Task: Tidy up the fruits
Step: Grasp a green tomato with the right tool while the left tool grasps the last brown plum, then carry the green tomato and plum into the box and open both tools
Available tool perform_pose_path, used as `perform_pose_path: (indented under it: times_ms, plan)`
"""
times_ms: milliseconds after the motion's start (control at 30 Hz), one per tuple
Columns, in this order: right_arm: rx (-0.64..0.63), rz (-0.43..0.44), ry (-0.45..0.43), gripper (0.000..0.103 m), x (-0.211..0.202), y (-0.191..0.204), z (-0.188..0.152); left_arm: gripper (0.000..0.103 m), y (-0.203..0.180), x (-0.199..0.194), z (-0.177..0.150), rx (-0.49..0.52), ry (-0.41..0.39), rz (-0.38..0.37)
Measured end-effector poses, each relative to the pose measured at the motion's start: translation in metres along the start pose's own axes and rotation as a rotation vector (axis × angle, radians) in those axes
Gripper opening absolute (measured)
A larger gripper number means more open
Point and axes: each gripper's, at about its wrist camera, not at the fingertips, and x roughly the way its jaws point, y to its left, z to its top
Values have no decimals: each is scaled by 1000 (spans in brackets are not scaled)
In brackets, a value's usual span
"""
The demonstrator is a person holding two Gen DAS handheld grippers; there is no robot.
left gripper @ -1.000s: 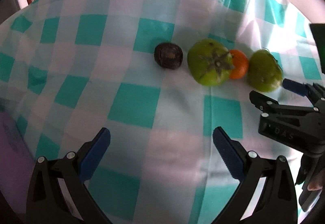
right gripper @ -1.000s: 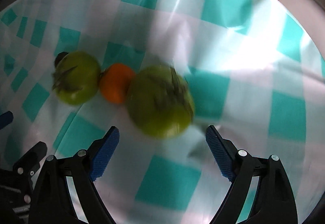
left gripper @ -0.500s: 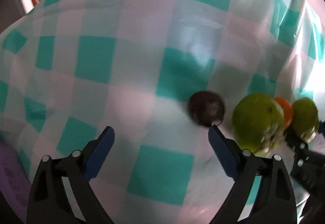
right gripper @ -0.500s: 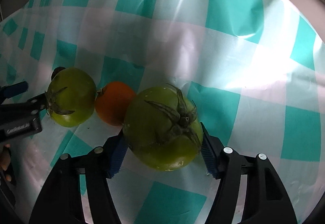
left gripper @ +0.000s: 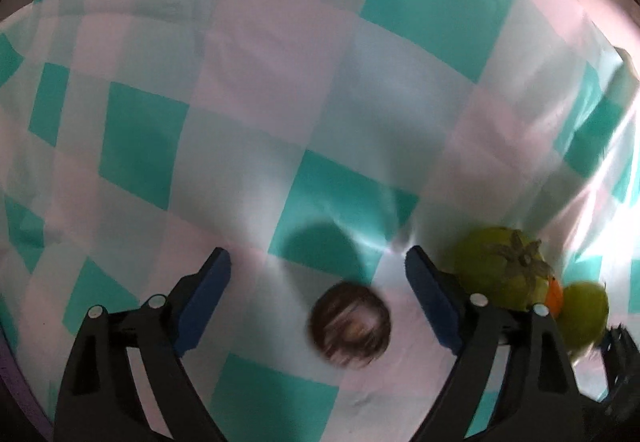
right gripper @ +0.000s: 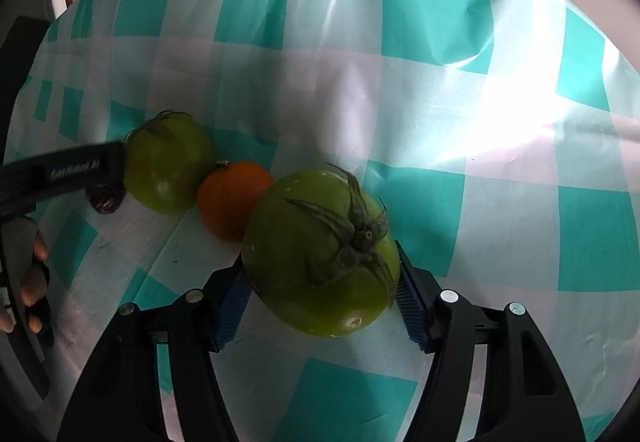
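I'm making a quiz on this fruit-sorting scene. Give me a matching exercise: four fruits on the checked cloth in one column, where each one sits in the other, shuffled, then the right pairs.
Things:
1. dark brown fruit
2. large green fruit
3. orange fruit
4. far green fruit

Places:
A. wedged between the two green fruits
B. gripped by the pads of the right gripper
C. lying loose between the closing jaws of the left gripper, untouched
D. next to the left gripper's finger in the right wrist view

Pairs: 1-C, 2-B, 3-A, 4-D
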Motion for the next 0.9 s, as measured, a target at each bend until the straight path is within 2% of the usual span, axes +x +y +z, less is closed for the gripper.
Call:
perform_pose_path:
  times_ms: [100, 200, 300, 367, 433, 467, 500, 600, 733, 900]
  plan:
    - [7, -5, -1, 64, -3, 1, -2, 85, -1, -1, -6, 28, 15, 0]
    - [11, -2, 7, 64, -7, 0, -7, 85, -5, -7, -20, 56, 9, 1]
    - [-1, -5, 20, 63, -14, -1, -11, 83, -9, -6, -26, 130, -11, 31]
    - [-1, -9, 30, 63, -18, -1, -16, 73, -10, -6, -27, 150, -37, 36]
    - [5, -15, 39, 63, -22, -2, -21, 53, -7, -5, -22, 142, -52, 37]
    - [11, -17, 45, 63, -24, -2, -23, 48, -4, -5, -21, 140, -55, 35]
    - [24, -17, 54, 63, -27, -3, -27, 37, 7, 0, -14, 138, -56, 36]
    - [42, 0, 80, 62, -40, -2, -43, 37, 12, 2, -10, 129, -36, 5]
    - [41, 18, 115, 62, -65, 5, -74, 37, 23, -27, -46, 63, -19, -13]
    - [49, 61, 161, 62, -99, 11, -113, 37, 25, -67, -99, 24, 16, -81]
